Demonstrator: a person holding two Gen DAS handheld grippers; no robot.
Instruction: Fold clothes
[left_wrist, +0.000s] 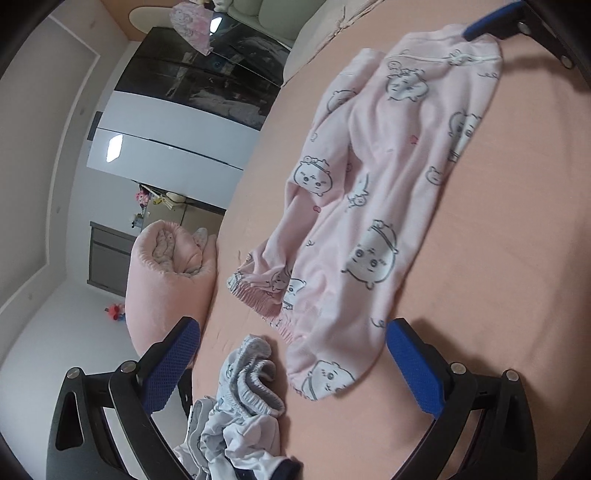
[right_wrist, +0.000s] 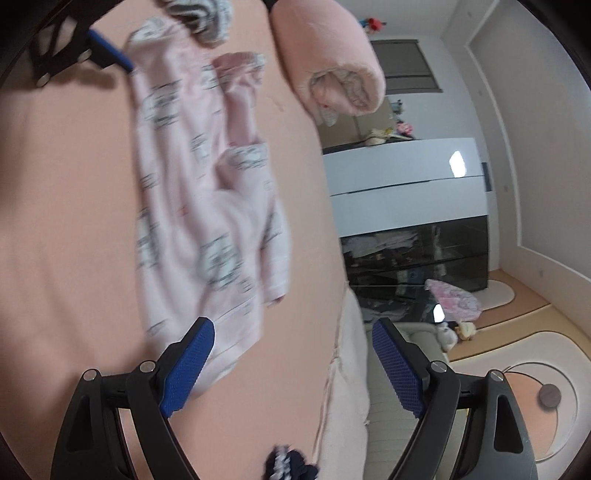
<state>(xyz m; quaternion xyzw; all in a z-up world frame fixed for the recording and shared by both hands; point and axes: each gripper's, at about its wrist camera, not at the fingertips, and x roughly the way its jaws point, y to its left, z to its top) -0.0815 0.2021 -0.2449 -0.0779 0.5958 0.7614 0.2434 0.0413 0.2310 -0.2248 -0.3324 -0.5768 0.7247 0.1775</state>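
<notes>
A pair of pink pyjama trousers (left_wrist: 373, 206) printed with cartoon faces lies spread on a bed (left_wrist: 509, 229) covered in a peach sheet, running in the left wrist view from the waistband at the upper right of the frame down to the gathered cuffs at lower centre. The left hand-held gripper (left_wrist: 291, 365) hovers over the cuff end with its blue-padded fingers spread wide and nothing between them; one cuff lies just beside its right finger. A crumpled grey-and-white garment (left_wrist: 240, 402) sits between the fingers at the bottom of the frame, near the cuffs. At the upper right of the same view, the right hand-held gripper (right_wrist: 293, 363) shows only a blue fingertip at the waistband; whether it touches the cloth cannot be told. In the right wrist view, which is blurred, that gripper's fingers are spread apart, empty, the left finger over the waistband edge. A rolled pink blanket (left_wrist: 170, 280) rests at the bed's edge, centre left of the left wrist frame.
</notes>
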